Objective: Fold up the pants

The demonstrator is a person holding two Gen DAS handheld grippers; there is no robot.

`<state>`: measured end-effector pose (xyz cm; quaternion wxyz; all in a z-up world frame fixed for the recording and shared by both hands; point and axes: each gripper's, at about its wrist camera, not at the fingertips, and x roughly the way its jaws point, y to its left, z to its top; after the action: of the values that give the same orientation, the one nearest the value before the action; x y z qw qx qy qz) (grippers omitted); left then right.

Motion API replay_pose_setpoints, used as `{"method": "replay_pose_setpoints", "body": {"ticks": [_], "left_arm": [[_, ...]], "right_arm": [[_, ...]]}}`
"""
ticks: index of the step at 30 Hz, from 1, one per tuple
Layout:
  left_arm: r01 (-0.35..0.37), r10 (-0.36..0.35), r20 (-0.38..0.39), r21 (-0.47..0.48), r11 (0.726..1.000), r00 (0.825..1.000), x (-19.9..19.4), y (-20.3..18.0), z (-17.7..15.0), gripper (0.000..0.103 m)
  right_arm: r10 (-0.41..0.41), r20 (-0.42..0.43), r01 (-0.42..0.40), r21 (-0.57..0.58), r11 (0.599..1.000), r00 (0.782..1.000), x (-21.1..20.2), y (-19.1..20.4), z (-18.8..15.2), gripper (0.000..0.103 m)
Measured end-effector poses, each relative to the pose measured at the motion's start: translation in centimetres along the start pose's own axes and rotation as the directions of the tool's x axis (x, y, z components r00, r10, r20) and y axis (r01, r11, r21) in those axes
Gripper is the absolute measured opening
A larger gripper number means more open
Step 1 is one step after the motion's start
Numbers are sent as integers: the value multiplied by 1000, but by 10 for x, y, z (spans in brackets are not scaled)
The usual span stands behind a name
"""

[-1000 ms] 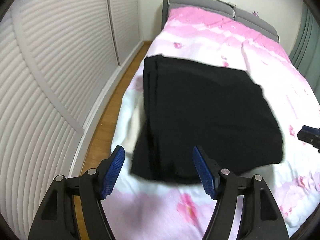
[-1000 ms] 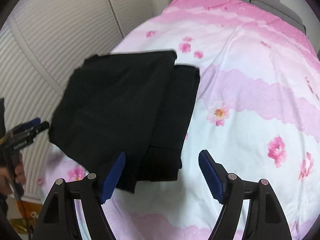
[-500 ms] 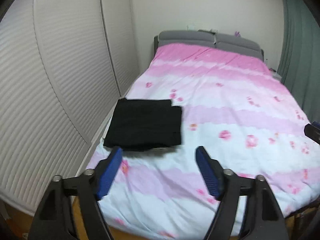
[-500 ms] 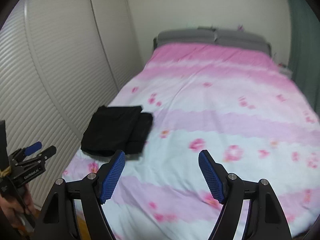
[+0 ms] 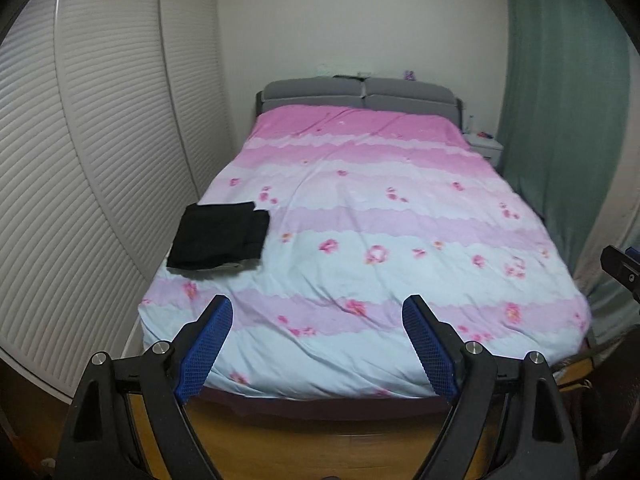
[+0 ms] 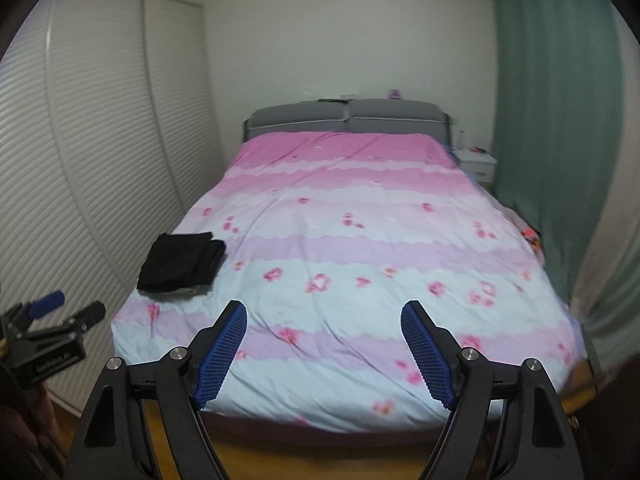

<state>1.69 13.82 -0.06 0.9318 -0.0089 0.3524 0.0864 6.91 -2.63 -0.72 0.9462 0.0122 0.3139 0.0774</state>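
The black pants [image 5: 218,236] lie folded into a flat rectangle near the left edge of the bed [image 5: 360,240]; they also show in the right wrist view [image 6: 180,261]. My left gripper [image 5: 318,344] is open and empty, held off the foot of the bed, well back from the pants. My right gripper [image 6: 324,350] is open and empty too, also back past the foot of the bed. The left gripper shows at the left edge of the right wrist view [image 6: 52,320].
The bed has a pink and white flowered cover and a grey headboard [image 5: 360,94]. White louvred wardrobe doors [image 5: 80,160] run along the left. A green curtain [image 5: 560,120] and a white nightstand [image 5: 484,148] stand at the right. Wooden floor [image 5: 320,440] lies below the grippers.
Both grippers have pulled back and up from just over the pants to beyond the foot of the bed. The pants stay folded in place.
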Motion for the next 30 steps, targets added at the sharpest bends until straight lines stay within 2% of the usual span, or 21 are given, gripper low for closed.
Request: {"method": "replay_pose_setpoints", "body": {"ticks": [2,5,13,16,22,30], "left_arm": [[5,-5,19,4,1000,1000,-19,-8,-4,87],[34,-34,0,0,999,999,-42,-16,-6,87],[46,-47,20,35,998,999,-78,-26,-25,88],[40,-41,29,35,999,999,-83,-25,-30,97],[15,-16,52,18,1000,999,-90,-19,-31,101],[-5,4,53,17,1000,999,-90,-16,-32,102]], "right_arm": [[-23,11,23,19,1000,1000,-23,-7,-3,80],[-61,32,60,40,997,998,-55,-10,-8,80],[-91,99,90,17,996,991,-115,4,-21,80],[-102,118,103,-4,995,988,-121,12,-25,80],[-110,123,112,-10,994,986,-127,15,-31,80],[-111,109,108,26,994,988,-124,3,-34,80]]}}
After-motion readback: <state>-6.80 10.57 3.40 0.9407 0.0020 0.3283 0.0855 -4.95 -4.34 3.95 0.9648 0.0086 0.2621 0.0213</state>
